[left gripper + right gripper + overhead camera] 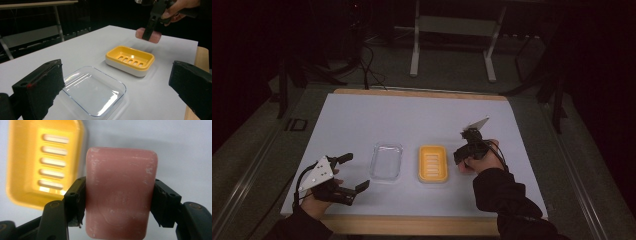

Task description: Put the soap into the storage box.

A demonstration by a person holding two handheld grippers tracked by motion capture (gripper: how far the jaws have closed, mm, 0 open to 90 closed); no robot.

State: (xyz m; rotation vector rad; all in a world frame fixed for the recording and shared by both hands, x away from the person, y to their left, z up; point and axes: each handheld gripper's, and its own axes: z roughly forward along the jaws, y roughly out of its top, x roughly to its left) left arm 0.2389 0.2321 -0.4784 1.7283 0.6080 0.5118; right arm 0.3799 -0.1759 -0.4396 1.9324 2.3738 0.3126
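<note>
right gripper [117,202]: we see its fingers clamped on pink soap [121,192], lower end cut off | left gripper [354,175]: fingers apart | soap dish [433,163]: mid-tabletop

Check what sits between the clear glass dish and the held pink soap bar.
The yellow slotted soap dish sits between clear glass dish and pink soap bar, seen in the left gripper view.

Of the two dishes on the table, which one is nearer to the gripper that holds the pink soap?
The yellow slotted soap dish. It lies just beside the right gripper, which holds the pink soap. The clear dish lies on its far side, toward the left gripper.
</note>
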